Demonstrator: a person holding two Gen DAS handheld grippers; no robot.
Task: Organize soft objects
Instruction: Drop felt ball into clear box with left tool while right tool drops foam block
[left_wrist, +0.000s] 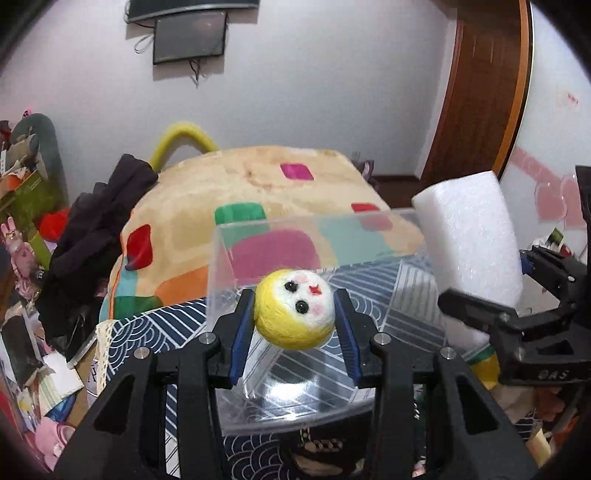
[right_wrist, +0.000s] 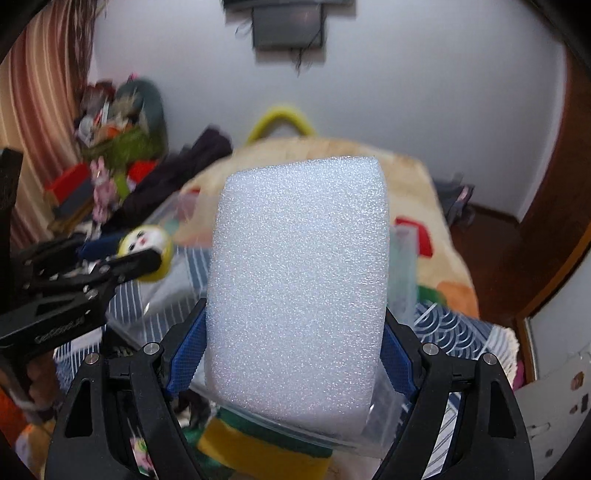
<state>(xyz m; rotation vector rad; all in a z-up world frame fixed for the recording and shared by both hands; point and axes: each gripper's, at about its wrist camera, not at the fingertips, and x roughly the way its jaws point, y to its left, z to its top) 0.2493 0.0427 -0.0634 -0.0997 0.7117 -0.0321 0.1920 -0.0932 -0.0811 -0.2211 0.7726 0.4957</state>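
Both wrist cameras looked forward along their jaws, close over the clear box (left_wrist: 295, 258), facing the bed (left_wrist: 258, 177) and wall monitor (left_wrist: 190, 37). Each view caught the other gripper at its edge.

The white foam block (right_wrist: 297, 288) between the right gripper's jaws hides most of the clear box (right_wrist: 400, 273) beyond them; everything behind is motion-blurred.

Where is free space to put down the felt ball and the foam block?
The floor of the clear box is bare beneath the felt ball in the left gripper. The foam block, clamped in the right gripper, is over the box's right side. The blanket behind is open; the table's left edge is cluttered.
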